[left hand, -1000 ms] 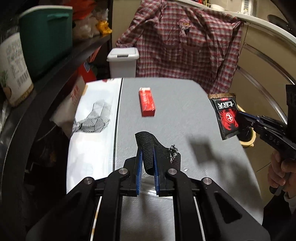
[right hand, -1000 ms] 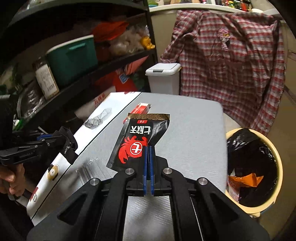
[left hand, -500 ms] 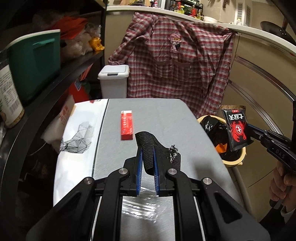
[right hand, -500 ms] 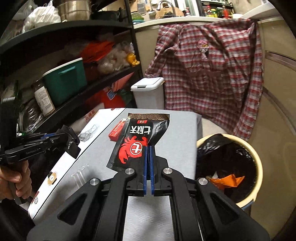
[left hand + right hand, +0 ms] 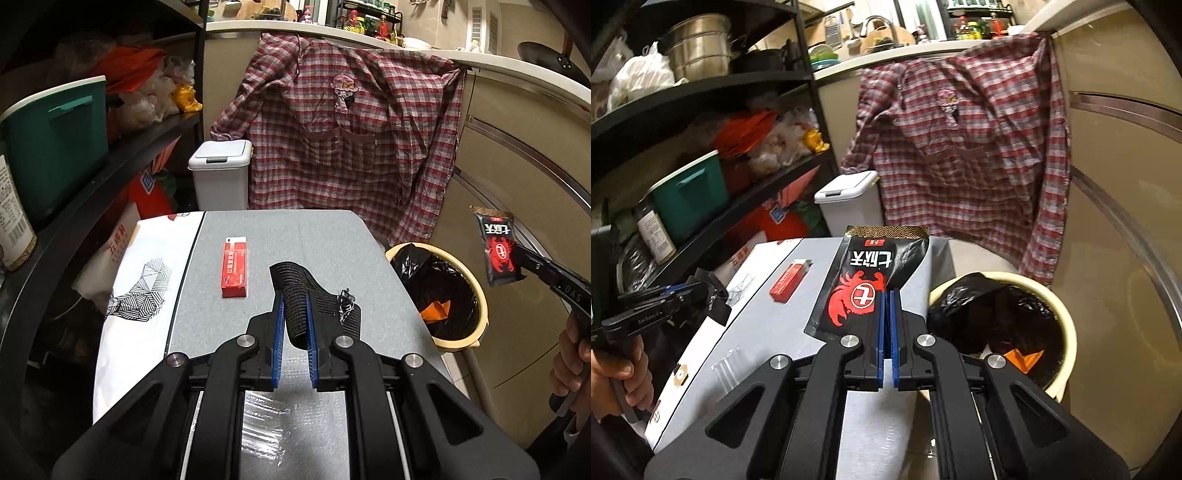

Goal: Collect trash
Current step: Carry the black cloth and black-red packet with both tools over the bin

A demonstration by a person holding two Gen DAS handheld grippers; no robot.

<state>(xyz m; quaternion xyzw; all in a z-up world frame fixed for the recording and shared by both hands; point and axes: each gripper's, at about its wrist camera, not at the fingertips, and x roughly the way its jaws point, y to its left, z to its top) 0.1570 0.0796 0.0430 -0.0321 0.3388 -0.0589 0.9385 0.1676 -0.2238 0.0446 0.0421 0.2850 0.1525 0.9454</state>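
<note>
My left gripper is shut on a black mesh strap and holds it above the grey table. My right gripper is shut on a black snack packet with a red crab print, held up just left of the yellow bin lined with a black bag. The left wrist view shows the packet to the right of the bin, which stands off the table's right edge. A red box lies on the table; it also shows in the right wrist view.
A white printed box lies along the table's left side. A black shelf rack with a green tub stands on the left. A white lidded bin and a hanging plaid shirt are behind the table.
Both grippers have pulled back and up from the table. The right gripper has carried the packet rightward, away from the table and toward the yellow bin. Both grips are unchanged.
</note>
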